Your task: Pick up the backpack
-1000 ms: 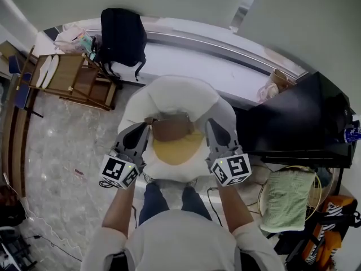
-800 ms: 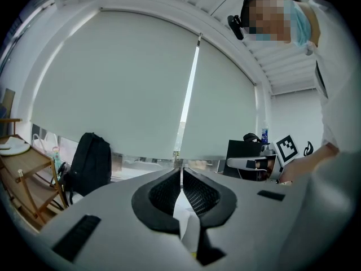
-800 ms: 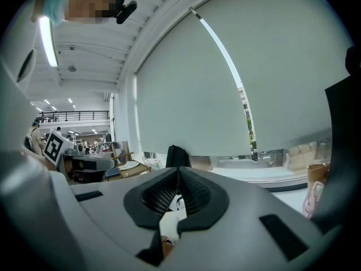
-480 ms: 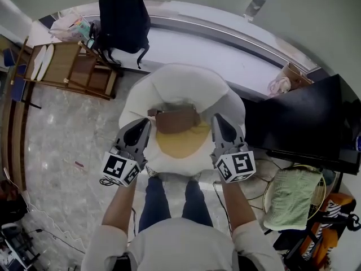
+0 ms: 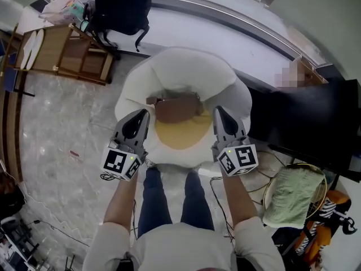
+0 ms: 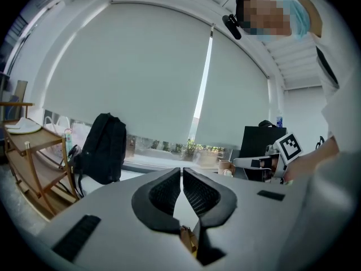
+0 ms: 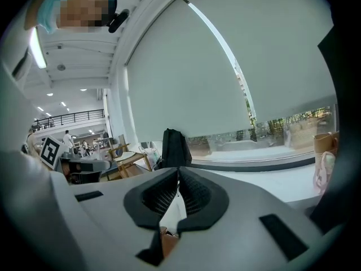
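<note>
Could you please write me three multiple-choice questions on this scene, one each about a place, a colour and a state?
1. Where is the backpack? A by the window, beside the wooden rack; B on the person's shoulders; C in a gripper.
2. Its colour? A red; B black; C green.
3. The left gripper and right gripper are: A wide open; B shut on a strap; C shut, empty.
Answers: 1 A, it stands next to the rack. 2 B, all black. 3 C, each pair of pads meets with nothing between.

White top (image 5: 186,246) w/ elbow-length slvs (image 5: 106,240) — blue jeans (image 5: 152,199).
</note>
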